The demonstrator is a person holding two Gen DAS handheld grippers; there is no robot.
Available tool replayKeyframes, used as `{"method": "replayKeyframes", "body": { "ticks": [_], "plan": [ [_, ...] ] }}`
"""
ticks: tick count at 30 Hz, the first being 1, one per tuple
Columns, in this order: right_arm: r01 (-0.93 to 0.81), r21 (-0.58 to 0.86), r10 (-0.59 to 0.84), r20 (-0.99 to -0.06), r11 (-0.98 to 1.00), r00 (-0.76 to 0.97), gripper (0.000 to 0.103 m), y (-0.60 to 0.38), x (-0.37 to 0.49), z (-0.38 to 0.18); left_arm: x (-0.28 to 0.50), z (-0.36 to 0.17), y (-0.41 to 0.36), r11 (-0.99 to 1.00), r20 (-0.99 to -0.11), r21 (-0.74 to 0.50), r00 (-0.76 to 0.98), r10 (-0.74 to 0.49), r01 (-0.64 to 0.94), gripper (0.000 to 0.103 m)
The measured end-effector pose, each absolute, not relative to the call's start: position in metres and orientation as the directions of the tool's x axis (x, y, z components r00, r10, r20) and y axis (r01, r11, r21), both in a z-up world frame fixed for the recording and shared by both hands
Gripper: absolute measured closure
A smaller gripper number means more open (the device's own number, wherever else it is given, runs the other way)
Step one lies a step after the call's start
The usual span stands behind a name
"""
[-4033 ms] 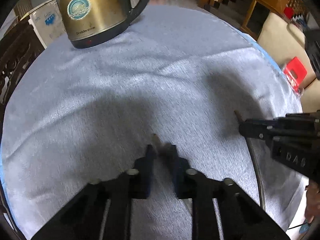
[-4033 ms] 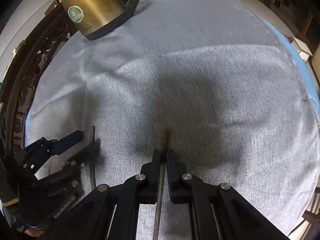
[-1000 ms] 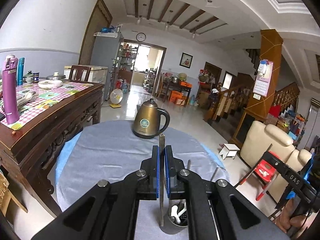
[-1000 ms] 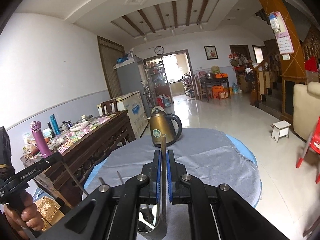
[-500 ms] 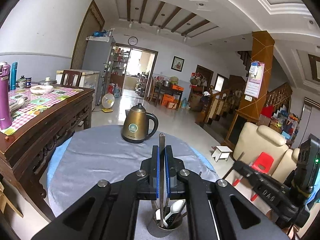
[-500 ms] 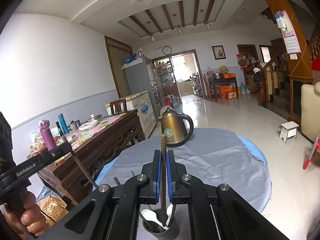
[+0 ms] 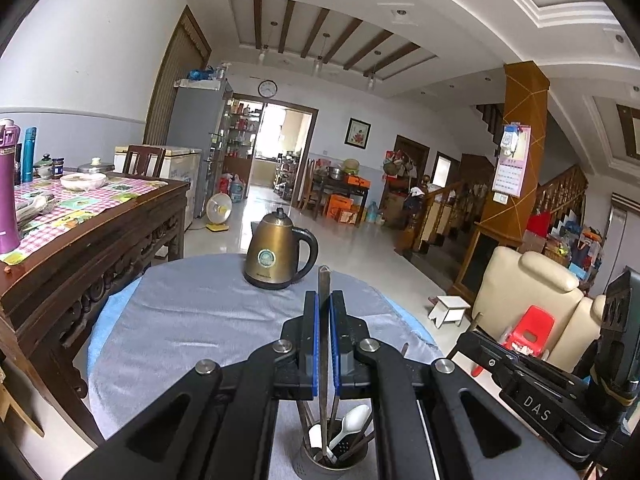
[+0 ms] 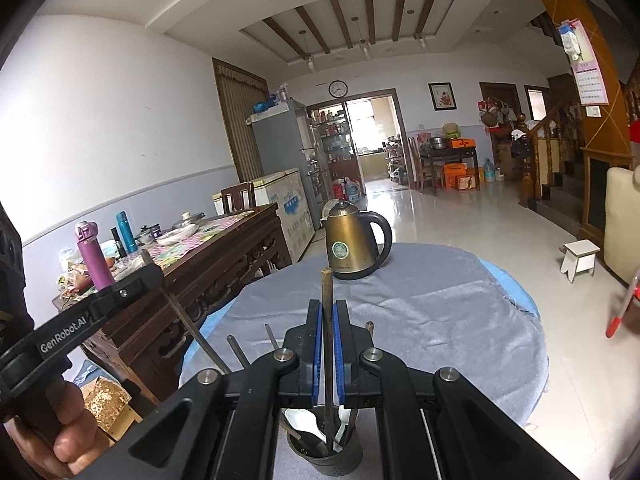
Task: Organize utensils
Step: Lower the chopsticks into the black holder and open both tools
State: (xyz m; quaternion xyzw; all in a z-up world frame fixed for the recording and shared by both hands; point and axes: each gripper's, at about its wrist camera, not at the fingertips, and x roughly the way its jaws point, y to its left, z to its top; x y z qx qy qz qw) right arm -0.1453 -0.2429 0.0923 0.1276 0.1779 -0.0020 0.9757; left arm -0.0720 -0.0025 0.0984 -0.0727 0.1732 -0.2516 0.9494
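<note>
A grey perforated utensil holder [image 7: 332,465] stands on the grey tablecloth [image 7: 192,320] right under both grippers; it holds a white spoon [image 7: 354,419] and several sticks. My left gripper [image 7: 324,296] is shut on an upright grey chopstick [image 7: 323,276] whose lower end reaches into the holder. My right gripper [image 8: 327,304] is shut on an upright brown chopstick [image 8: 326,284], its lower end inside the holder [image 8: 326,460] too. Each gripper shows in the other's view: the right gripper [image 7: 520,368] at the right, the left gripper [image 8: 120,292] at the left, gripped by a hand [image 8: 60,420].
A brass kettle [image 7: 276,254] stands at the far side of the round table. A dark carved wooden table [image 7: 80,248] with bottles and dishes stands close on the left. A cream armchair [image 7: 532,292] and a red stool [image 7: 528,324] are off to the right.
Both grippers have drifted slightly over the holder and sunk a little. The holder shows more fully beneath the jaws, and both chopsticks' lower ends reach deeper into it.
</note>
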Motion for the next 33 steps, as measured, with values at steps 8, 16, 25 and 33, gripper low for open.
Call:
{"method": "replayKeyframes", "body": {
  "ticks": [8, 16, 25, 33],
  "plan": [
    [0.048, 0.251, 0.053, -0.379, 0.967, 0.924, 0.097, -0.241, -0.141, 0.082, -0.067, 0.081, -0.017, 0.879, -0.364, -0.180, 0.800, -0.477, 0.443, 0.098],
    [0.063, 0.265, 0.050, -0.399, 0.962, 0.916, 0.097, -0.243, -0.139, 0.075, -0.066, 0.073, -0.021, 0.890, -0.411, -0.162, 0.791, -0.453, 0.426, 0.098],
    [0.058, 0.270, 0.062, -0.416, 0.961, 0.907, 0.097, -0.242, -0.135, 0.072, -0.067, 0.072, -0.022, 0.891, -0.415, -0.161, 0.790, -0.451, 0.424, 0.098],
    [0.057, 0.274, 0.068, -0.426, 0.960, 0.902, 0.097, -0.243, -0.134, 0.070, -0.067, 0.071, -0.022, 0.891, -0.433, -0.161, 0.781, -0.451, 0.426, 0.098]
  ]
}}
